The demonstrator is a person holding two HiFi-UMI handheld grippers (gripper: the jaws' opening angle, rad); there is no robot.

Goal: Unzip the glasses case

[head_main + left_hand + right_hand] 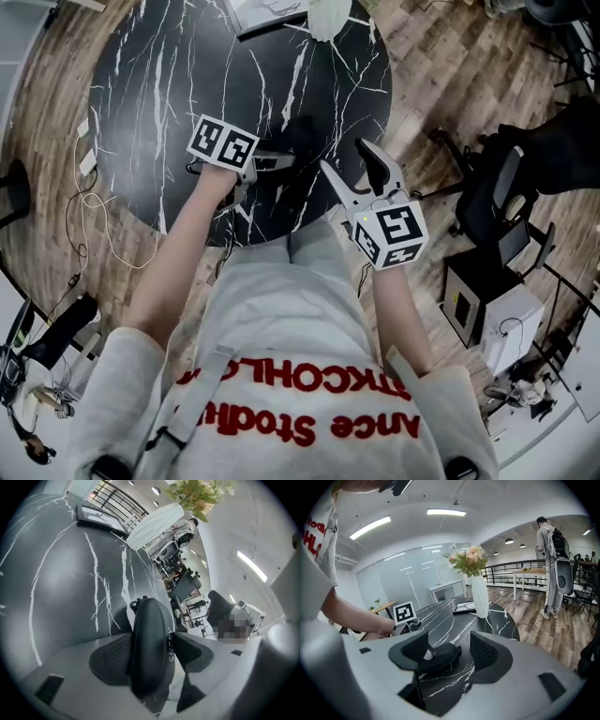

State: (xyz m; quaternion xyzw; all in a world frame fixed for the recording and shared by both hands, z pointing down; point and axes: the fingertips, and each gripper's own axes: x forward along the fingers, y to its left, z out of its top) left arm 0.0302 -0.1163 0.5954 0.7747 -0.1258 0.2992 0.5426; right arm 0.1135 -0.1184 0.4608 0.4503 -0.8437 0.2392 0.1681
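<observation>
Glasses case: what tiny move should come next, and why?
Probably ease the right gripper in and close on the small silvery piece, likely the zip pull. The left gripper clamps the glasses case from both sides, while the right jaws stand open around the case's end, gripping nothing.

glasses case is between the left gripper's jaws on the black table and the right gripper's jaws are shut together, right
No: the right gripper view shows the right gripper with jaws apart. The glasses case is indeed between the left gripper's jaws on the black table.
</observation>
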